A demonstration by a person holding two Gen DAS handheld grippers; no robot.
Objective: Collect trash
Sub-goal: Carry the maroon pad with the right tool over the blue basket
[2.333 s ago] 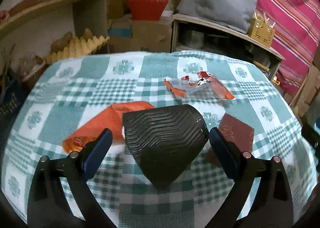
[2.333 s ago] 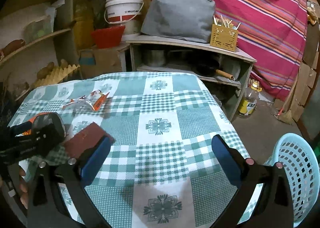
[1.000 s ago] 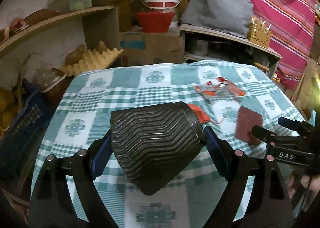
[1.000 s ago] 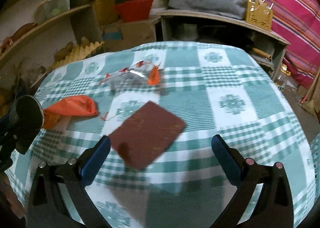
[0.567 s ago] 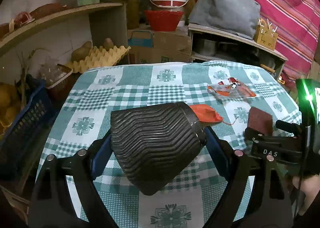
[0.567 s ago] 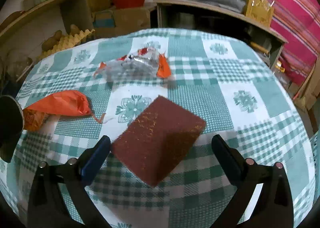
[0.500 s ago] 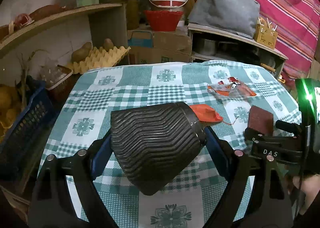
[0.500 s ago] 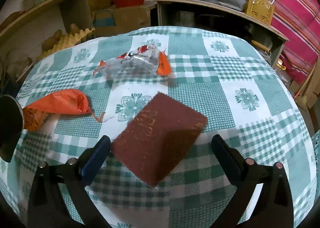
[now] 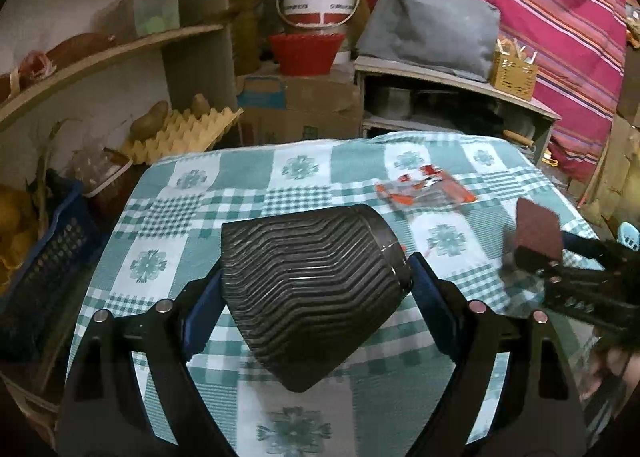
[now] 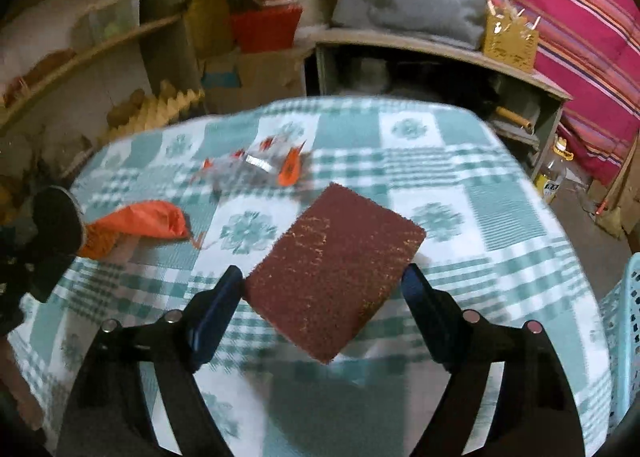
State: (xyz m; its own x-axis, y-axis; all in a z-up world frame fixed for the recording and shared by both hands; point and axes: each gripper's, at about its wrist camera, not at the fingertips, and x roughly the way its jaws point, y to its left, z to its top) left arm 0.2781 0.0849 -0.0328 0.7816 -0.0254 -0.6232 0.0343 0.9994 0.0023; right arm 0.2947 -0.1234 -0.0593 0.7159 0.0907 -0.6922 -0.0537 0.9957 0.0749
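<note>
Left wrist view: the left gripper (image 9: 316, 289) holds a ribbed black cup (image 9: 312, 297) on its side above the checked cloth (image 9: 256, 177); both blue pads press its flanks, rim toward the right pad. A clear wrapper (image 9: 426, 193) with orange edges lies on the cloth further back. At the right edge, the right gripper (image 9: 560, 257) carries a dark red pad (image 9: 536, 225), raised off the cloth.

Right wrist view: the right gripper (image 10: 322, 285) has just been closing, and its jaws now clamp the red pad (image 10: 334, 269) by its two side corners, tilted and clear of the cloth (image 10: 460, 177). An orange bag (image 10: 136, 227) lies on the cloth at left, the wrapper (image 10: 256, 165) behind it. The cup (image 10: 56, 233) shows at the left edge. A light blue basket (image 10: 624, 317) stands beside the table at right.
</note>
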